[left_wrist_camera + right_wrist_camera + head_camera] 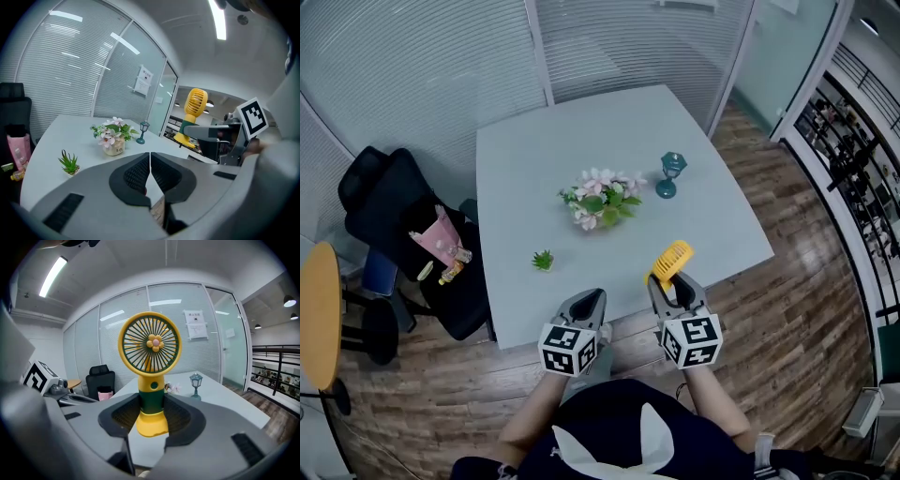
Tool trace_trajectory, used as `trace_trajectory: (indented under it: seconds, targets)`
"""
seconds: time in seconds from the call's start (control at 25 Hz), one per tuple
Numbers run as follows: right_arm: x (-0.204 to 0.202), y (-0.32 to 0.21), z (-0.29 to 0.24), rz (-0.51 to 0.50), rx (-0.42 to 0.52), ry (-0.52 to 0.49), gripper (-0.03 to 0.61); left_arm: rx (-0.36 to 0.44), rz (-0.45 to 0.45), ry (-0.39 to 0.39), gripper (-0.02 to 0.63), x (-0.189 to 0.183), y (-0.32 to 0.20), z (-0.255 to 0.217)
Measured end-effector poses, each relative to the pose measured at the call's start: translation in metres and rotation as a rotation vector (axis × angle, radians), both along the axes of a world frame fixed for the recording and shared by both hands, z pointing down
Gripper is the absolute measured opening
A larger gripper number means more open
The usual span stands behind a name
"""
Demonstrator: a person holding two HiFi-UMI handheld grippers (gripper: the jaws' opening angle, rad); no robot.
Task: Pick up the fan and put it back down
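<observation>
A small yellow fan (150,366) with a green handle and a flared yellow base stands upright between the jaws of my right gripper (151,416), whose pads press on the green handle. Its base hangs clear above the table. In the head view the fan (673,262) shows above the table's near edge, in front of the right gripper (674,288). The left gripper view shows the fan (193,117) held at the right. My left gripper (590,302) is at the near edge too, to the left; its jaws (150,174) are together with nothing between them.
On the pale grey table (581,178) stand a pot of pink flowers (602,199), a teal lantern ornament (670,174) and a tiny green plant (543,260). A black chair (403,234) with a pink bag stands left of the table, with glass walls behind.
</observation>
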State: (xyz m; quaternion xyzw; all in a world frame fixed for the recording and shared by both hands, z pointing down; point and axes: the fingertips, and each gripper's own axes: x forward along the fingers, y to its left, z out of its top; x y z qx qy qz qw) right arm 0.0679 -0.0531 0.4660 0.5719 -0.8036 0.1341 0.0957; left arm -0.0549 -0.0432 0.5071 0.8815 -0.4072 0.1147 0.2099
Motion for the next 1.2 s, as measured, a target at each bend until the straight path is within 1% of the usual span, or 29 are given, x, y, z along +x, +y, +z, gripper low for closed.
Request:
trace_trajectory:
  seconds: [0.32,0.56,1.2]
  targets:
    - [-0.029,-0.017,0.005,-0.069,-0.004,-0.007,0.161,-0.003,-0.066,-0.006,0.026,-0.028,-0.004,0.002]
    - [-0.046,-0.028,0.006,-0.103,-0.006,-0.009,0.161,-0.006,-0.100,-0.009,0.026,-0.043,-0.009,0.003]
    - [-0.066,-0.054,0.024,-0.146,-0.028,-0.016,0.161,-0.031,-0.164,-0.014,0.026,-0.069,-0.021,0.012]
